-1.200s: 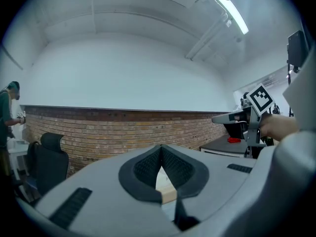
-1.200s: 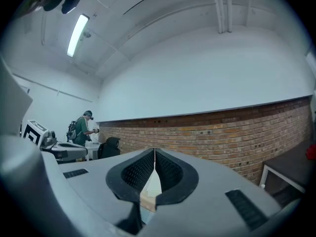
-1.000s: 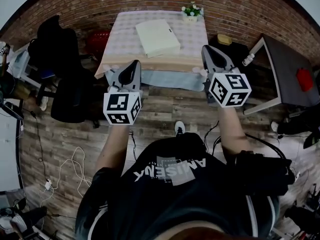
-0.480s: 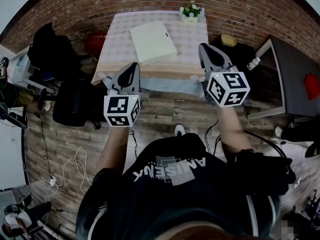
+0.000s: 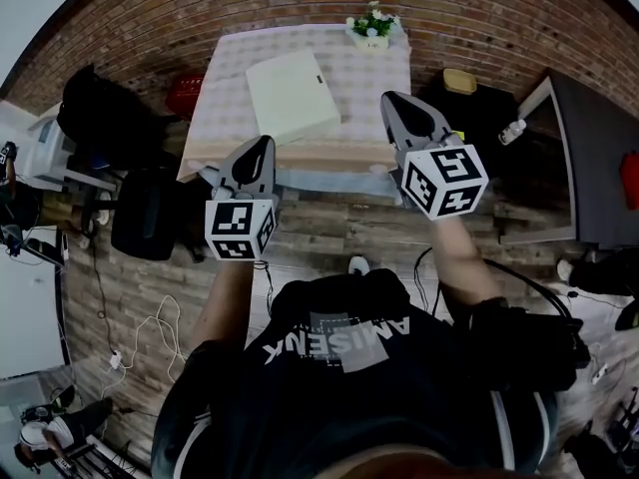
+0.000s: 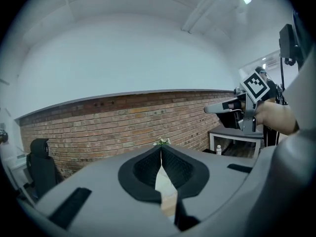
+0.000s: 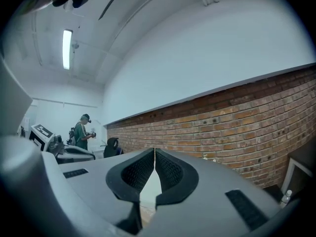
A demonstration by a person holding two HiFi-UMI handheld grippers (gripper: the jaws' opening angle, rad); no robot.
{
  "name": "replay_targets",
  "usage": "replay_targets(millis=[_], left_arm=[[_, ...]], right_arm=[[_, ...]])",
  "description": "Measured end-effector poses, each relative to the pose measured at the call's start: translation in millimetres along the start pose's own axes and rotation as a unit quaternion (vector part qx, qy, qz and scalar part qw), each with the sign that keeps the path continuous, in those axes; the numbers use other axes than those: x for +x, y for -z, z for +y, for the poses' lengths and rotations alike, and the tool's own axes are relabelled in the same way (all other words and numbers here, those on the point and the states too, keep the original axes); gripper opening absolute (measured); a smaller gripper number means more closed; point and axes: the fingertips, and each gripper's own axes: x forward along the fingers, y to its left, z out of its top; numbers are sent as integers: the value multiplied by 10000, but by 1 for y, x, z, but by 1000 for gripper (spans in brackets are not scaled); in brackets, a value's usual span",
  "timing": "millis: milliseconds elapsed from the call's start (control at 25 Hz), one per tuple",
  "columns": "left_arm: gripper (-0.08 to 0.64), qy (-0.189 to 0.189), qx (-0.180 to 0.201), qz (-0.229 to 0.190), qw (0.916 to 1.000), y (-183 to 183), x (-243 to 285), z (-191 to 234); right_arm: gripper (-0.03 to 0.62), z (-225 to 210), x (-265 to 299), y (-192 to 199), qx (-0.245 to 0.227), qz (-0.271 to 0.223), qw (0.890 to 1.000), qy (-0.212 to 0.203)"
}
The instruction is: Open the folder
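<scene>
Brick-walled room; table (image 5: 379,83) just ahead of both tongs. Folder (image 5: 293,96): cream, closed, flat on table, beyond and between the tongs, untouched. Left tongs (image 5: 264,144), right tongs (image 5: 389,100): pressed together, empty. Progress: approach only; opening not begun.

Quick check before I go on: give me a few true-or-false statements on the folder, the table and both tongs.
1. The folder lies closed on the table. True.
2. The left tongs grip the folder. False: they are shut on nothing and have not reached it.
3. The right tongs are open. False: they are shut and empty.
4. A small flower pot stands near the table's far edge. True.
</scene>
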Motion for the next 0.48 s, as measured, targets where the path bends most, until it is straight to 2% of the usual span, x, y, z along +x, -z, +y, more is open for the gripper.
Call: replay_targets(millis=[240,480], left_arm=[[14,-40,73,117,9999,4,23,2],[14,76,78,104,9999,10,54,12]], right_arm=[[41,-23,20,2,68,-23,10000,-68],[41,-39,48,7,89,52,9999,-25]])
